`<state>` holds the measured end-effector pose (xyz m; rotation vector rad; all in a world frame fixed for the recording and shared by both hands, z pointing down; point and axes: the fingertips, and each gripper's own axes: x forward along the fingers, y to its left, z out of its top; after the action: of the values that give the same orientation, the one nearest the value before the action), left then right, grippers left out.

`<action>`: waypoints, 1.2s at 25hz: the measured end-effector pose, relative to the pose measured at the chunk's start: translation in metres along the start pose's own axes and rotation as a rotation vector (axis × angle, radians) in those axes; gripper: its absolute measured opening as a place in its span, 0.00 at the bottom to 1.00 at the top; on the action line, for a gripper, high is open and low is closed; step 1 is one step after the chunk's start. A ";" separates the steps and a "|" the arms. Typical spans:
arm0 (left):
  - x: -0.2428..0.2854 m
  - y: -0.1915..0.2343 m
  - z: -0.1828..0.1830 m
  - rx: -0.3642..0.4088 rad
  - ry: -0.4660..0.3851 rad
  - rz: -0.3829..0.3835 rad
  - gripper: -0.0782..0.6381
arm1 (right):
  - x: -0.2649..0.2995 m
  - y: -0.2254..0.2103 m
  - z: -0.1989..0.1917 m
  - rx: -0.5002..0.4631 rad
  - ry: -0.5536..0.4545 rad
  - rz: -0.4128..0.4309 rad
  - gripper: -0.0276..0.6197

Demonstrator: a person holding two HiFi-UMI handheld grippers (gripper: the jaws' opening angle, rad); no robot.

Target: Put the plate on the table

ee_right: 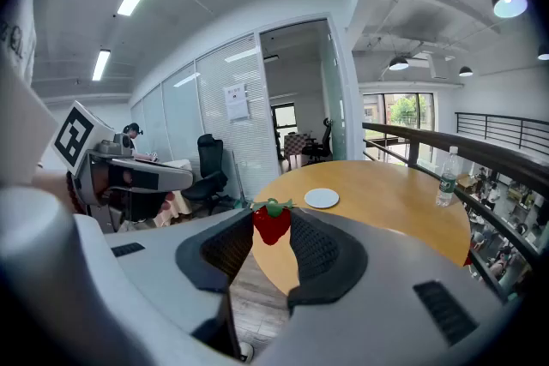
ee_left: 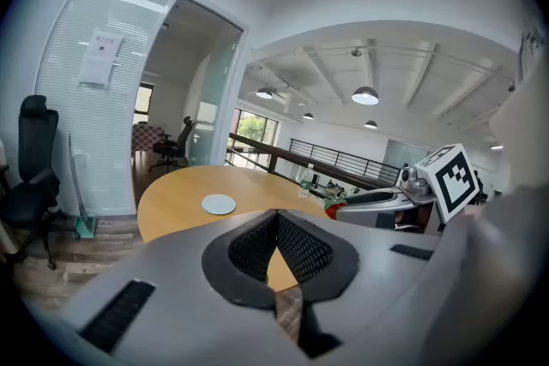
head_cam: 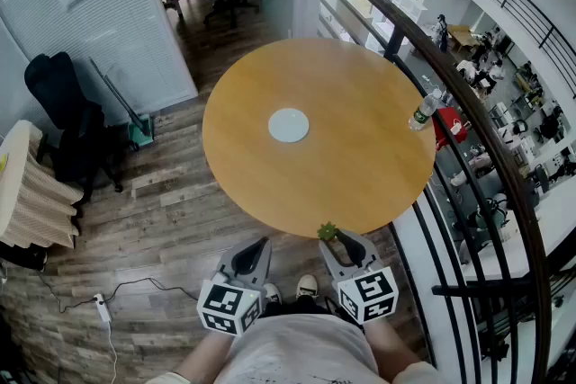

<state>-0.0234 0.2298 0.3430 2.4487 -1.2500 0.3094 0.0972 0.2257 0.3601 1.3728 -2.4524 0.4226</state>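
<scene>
A small white plate (head_cam: 288,125) lies flat near the middle of the round wooden table (head_cam: 360,171); it also shows in the left gripper view as the plate (ee_left: 219,204) and in the right gripper view as the plate (ee_right: 322,198). My right gripper (head_cam: 337,238) hovers at the table's near edge, shut on a red strawberry (head_cam: 328,232) with green leaves, and that strawberry (ee_right: 272,223) sits between the pad tips. My left gripper (head_cam: 259,244) hangs beside it off the table's edge over the floor, with its jaws shut at the tips (ee_left: 276,215) and nothing in them.
A water bottle (head_cam: 423,111) stands at the table's right edge, next to a dark railing (head_cam: 486,139) over a drop. A black office chair (head_cam: 67,117) and a stack of corrugated card (head_cam: 31,193) stand on the wooden floor to the left. The person's shoes (head_cam: 306,286) are below the grippers.
</scene>
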 end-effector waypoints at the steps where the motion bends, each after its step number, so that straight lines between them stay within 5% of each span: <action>1: 0.000 0.000 0.001 0.000 0.000 0.000 0.14 | 0.000 0.000 0.001 0.001 0.000 0.000 0.27; 30: 0.019 -0.016 0.019 0.001 -0.007 0.121 0.14 | -0.001 -0.048 0.012 0.014 -0.014 0.098 0.27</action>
<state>0.0013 0.2166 0.3283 2.3819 -1.4047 0.3340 0.1376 0.1980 0.3535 1.2682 -2.5403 0.4551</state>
